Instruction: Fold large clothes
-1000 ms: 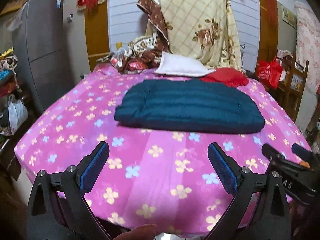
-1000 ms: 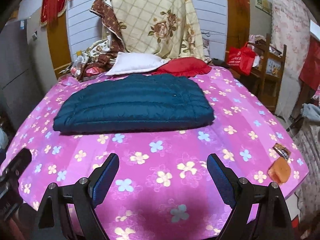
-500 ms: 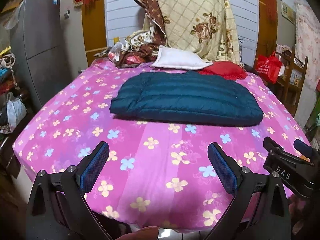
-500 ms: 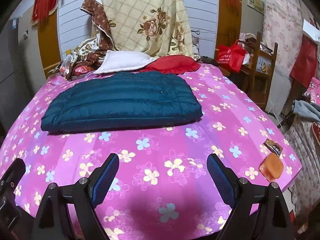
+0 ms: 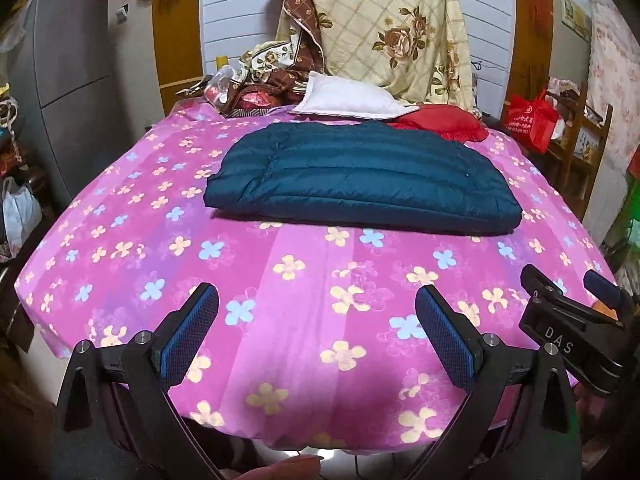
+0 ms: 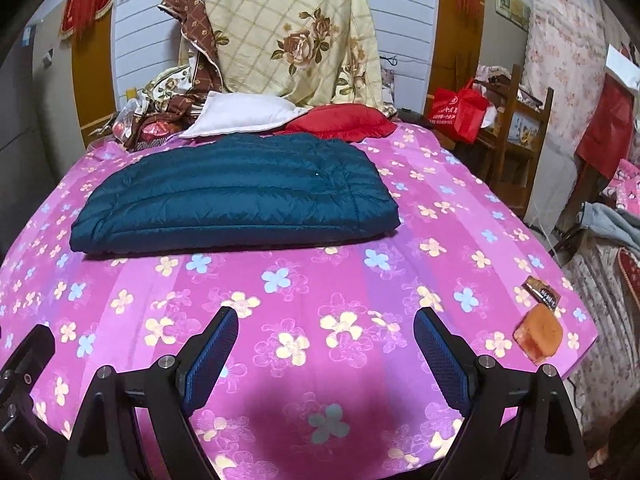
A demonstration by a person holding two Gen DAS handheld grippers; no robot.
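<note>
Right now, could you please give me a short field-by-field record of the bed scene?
garment: dark teal quilted puffer jacket, folded flat into a rectangle
surface: pink flower-print bedsheet
behind jacket: white pillow, red cushion
near right edge: small orange packet
left gripper: open, empty, above the sheet's near edge
right gripper: open, empty, short of the jacket

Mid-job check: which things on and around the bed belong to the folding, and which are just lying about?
Belongs to the job:
- blue puffer jacket, lying folded flat on the bed
- left gripper, jaws open
- right gripper, jaws open

Just lying about:
- white pillow
- red cushion
- floral quilt
- orange item at the bed corner
- red bag
</note>
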